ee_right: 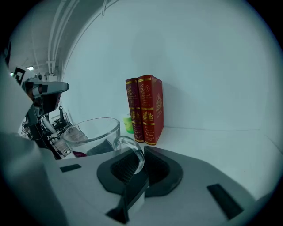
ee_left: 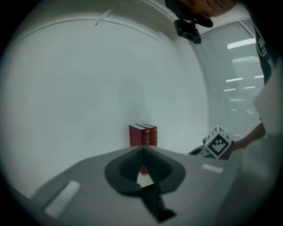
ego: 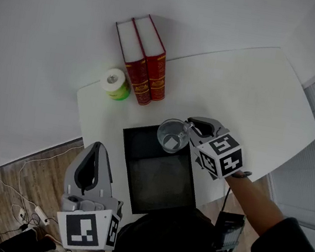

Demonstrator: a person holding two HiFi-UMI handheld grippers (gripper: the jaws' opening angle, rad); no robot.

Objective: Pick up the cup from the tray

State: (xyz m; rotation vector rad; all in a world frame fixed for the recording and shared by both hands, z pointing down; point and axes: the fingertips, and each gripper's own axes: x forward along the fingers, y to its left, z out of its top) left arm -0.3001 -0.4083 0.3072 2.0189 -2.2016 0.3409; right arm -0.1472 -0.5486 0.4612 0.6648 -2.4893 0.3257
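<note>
A clear glass cup (ego: 172,135) hangs just above the far end of the black tray (ego: 158,179). My right gripper (ego: 190,125) comes in from the right and is shut on the cup's handle. In the right gripper view the cup (ee_right: 90,132) stands upright to the left of the right gripper (ee_right: 139,156), and its curved handle (ee_right: 132,152) is pinched between the two pads. My left gripper (ego: 96,145) hangs low at the left, off the table's near-left edge, holding nothing. In the left gripper view the left gripper (ee_left: 142,152) has its jaws together.
Two red books (ego: 141,57) stand upright at the back of the white table (ego: 256,102), with a green-and-white roll (ego: 115,83) to their left. Wooden floor with cables (ego: 23,190) lies below the left gripper. A person's dark sleeve (ego: 271,229) reaches in at the lower right.
</note>
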